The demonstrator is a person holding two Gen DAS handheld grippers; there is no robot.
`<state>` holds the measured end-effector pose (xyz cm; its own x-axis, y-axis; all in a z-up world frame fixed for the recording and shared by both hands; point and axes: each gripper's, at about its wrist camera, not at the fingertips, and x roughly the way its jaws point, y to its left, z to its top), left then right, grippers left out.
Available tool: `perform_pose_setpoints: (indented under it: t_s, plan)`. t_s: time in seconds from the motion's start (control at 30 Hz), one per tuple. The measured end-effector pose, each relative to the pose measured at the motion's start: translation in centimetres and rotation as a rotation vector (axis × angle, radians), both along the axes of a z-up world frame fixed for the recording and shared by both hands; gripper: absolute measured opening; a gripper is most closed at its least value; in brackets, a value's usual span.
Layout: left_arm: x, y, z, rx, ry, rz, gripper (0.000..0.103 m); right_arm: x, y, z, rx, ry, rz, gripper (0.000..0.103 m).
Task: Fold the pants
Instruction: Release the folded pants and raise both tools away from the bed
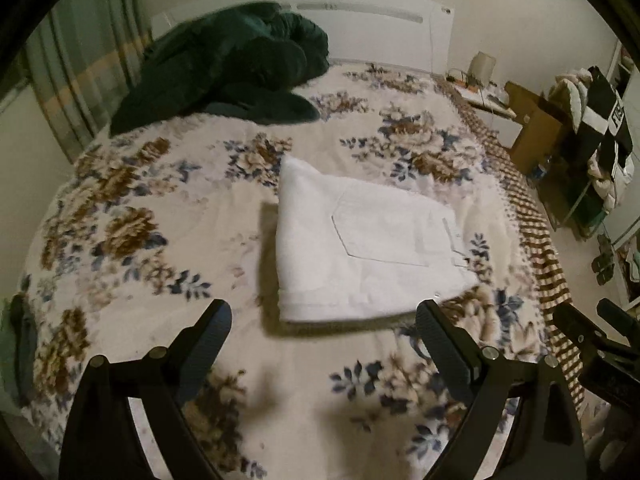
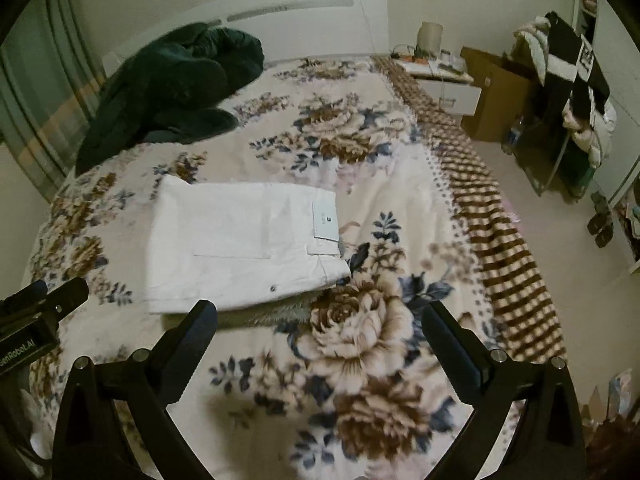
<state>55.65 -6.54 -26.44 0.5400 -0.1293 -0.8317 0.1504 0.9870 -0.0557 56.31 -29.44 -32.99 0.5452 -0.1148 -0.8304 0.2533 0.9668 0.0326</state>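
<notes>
Left wrist view: we see the white cotton pants (image 1: 368,248) lying as a compact folded rectangle on the bed with the floral fleece blanket (image 1: 160,208), back pocket and waistband facing up, layered edges stacked along the near side. Our left hand-held gripper (image 1: 322,334) hangs above the blanket just short of the bundle, jaws spread wide, holding nothing. A dark green crumpled garment (image 1: 224,68) sits well apart near the white headboard (image 1: 360,12). Right wrist view: the same folded white pants (image 2: 244,244) lie left of centre, a paper tag showing at the waistband and a small button near the front edge. Our right hand-held gripper (image 2: 320,322) is likewise spread apart and empty, beside the near right corner of the bundle, not touching it. We judge the folding essentially done: the bundle looks squared and flat, and nothing is gripped. What may remain is at most a slight tidy of edges.
</notes>
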Motion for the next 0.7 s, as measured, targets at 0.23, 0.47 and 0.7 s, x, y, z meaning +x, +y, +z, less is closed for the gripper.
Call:
perform_pose_setpoints:
  t_s: [0.23,0.47,0.7]
  plan:
    - [-8.3,-0.2,8.3,-0.008,-0.071,0.002,0.094,-9.4,1.2,10.3,-0.043,-0.087,0.028,0.103]
    - [-16.8,-0.5,15.4,0.017,-0.167,0.023,0.094,-18.9,2.4,19.6,-0.087,-0.185,0.077,0.103]
    - [-24.1,-0.1,19.9,0.014,-0.211,0.081,0.094,-27.5,4.0,25.9,-0.1,-0.233,0.143,0.103]
